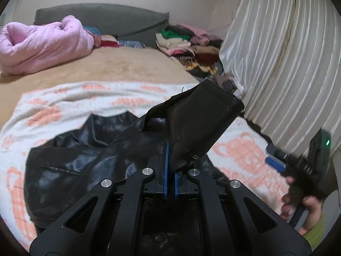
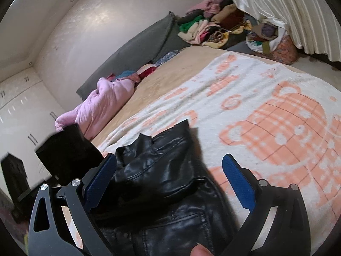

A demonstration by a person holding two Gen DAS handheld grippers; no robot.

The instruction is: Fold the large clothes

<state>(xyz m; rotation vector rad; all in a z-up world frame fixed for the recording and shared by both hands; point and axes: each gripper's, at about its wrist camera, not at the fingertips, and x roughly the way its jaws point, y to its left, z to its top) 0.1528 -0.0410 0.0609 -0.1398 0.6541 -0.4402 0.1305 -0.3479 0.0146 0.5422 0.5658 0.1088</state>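
Crumpled pink quilted blanket [image 1: 42,42] on tan bedsheet [image 1: 119,64], grey headboard cushion [image 1: 102,19], mixed-colour clothes pile [image 1: 187,44], cream pleated curtain [image 1: 277,53].

Right gripper [image 2: 170,183], jaws wide apart, above black leather jacket [image 2: 162,192] on patterned blanket [image 2: 277,128].

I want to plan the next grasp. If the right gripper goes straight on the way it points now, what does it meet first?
Most likely the black jacket. The right gripper is open and the jacket lies directly ahead between its fingers, on the blanket. Depth is unclear, so how soon it meets the jacket I cannot tell.
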